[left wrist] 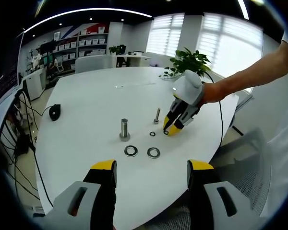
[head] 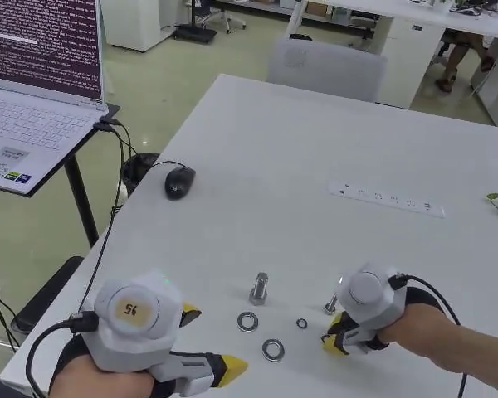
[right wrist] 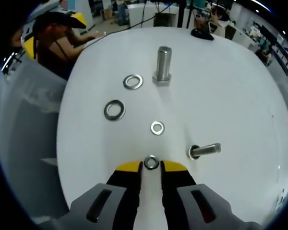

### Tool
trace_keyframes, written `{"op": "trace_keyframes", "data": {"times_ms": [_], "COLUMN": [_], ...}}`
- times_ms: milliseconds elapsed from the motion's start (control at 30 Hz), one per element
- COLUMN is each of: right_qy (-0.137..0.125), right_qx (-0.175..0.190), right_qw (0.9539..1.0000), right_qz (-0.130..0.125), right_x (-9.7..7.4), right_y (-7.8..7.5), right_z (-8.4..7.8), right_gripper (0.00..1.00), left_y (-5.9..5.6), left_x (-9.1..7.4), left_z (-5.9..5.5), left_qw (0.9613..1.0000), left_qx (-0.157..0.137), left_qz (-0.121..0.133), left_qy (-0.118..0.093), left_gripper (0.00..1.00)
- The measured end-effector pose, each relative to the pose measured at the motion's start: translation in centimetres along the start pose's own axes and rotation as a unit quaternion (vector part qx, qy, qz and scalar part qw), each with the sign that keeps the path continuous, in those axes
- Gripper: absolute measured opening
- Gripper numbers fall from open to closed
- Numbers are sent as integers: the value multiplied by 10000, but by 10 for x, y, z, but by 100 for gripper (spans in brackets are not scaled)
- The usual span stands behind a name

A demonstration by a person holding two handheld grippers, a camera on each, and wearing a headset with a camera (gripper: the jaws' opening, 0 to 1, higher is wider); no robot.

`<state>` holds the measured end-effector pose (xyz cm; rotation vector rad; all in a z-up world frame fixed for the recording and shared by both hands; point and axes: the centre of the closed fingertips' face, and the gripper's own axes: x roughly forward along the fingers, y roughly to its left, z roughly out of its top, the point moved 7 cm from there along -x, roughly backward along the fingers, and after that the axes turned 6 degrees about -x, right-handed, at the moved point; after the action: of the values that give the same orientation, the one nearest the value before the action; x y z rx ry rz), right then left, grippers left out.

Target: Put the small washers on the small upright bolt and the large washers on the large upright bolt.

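Right gripper view | we clamp right gripper (right wrist: 151, 167) on small washer (right wrist: 151, 162), just beside small bolt (right wrist: 205, 150) | left gripper (left wrist: 152, 167): jaws apart, empty | next: washer hole needs centring over small bolt tip

Pretty clearly an open-plan office: laptop (head: 33, 91) on a side stand, mouse (head: 179, 181) and power strip (head: 386, 200) on the white surface (head: 315, 141), grey office chair (head: 326, 68), shelves (left wrist: 81, 45), potted plant (left wrist: 189, 60) by the window blinds.

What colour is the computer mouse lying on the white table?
The mouse is black. The head view shows it best.
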<state>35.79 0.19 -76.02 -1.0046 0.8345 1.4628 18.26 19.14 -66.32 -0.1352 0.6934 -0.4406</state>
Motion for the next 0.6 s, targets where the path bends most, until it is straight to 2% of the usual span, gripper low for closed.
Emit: {"op": "trace_keyframes", "data": {"times_ms": [100, 233, 500, 600], "right_qy": [69, 92, -102, -131], "right_qx": [-160, -138, 349, 410], "right_qw": [9998, 9998, 9990, 9986], "right_qz": [-12, -59, -275, -321], "right_x": [1, 0, 0, 0], "right_y": [2, 3, 5, 6], "right_z": [0, 0, -4, -4], "right_gripper": [15, 15, 14, 13], "left_y": [-1, 0, 4, 5], "left_x": [1, 1, 0, 0], "left_z": [1, 3, 3, 3], "left_qw": [10000, 10000, 10000, 10000], "left_qx": [8, 10, -2, -10], "left_qz": [-13, -19, 0, 6], "left_qy": [-8, -22, -29, -29], "left_gripper": [59, 59, 58, 58]}}
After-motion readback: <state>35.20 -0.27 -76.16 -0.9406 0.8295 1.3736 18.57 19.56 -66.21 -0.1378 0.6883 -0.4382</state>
